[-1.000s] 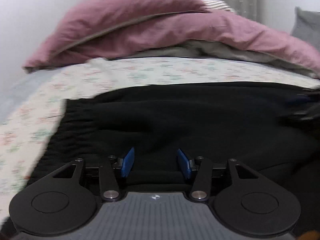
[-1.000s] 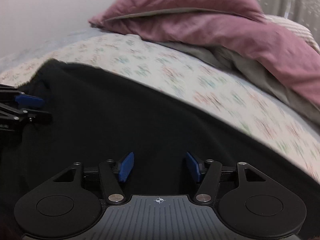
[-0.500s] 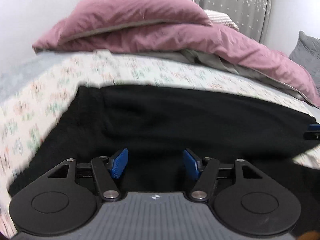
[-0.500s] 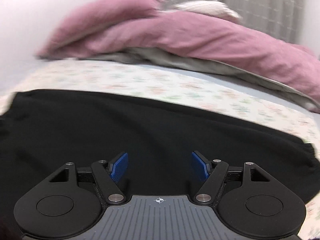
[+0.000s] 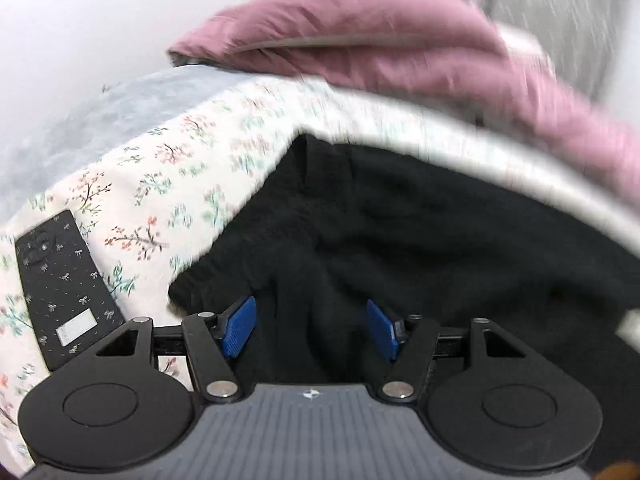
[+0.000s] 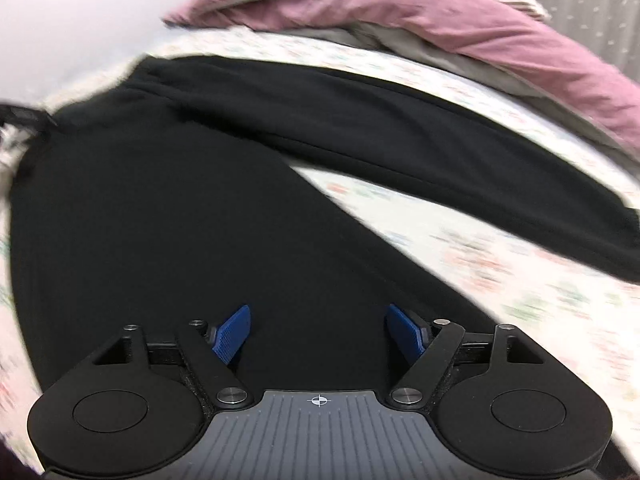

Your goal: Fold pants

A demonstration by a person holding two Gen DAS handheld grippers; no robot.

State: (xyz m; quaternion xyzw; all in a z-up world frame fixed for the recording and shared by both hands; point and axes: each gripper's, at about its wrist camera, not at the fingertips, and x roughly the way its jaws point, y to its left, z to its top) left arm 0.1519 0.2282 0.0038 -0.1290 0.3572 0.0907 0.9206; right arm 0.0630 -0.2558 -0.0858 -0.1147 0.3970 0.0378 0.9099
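The left gripper (image 5: 311, 331) points forward and downward, blue pads (image 5: 238, 332) set wide apart, jaws opening, nothing clamped between them. The right gripper (image 6: 318, 335) is angled downward likewise, pads (image 6: 405, 334) wide apart, jaws opening, nothing pressed between them. No hand visible in either view.

No legible text, label, brand or number anywhere

Pants (image 6: 168, 216) on bedsheet (image 5: 168, 168), duvet (image 6: 500, 28) behind, phone (image 5: 64, 284) left

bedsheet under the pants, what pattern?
White bedsheet with small floral sprigs in pink, green and blue; sharpest in the left wrist view.
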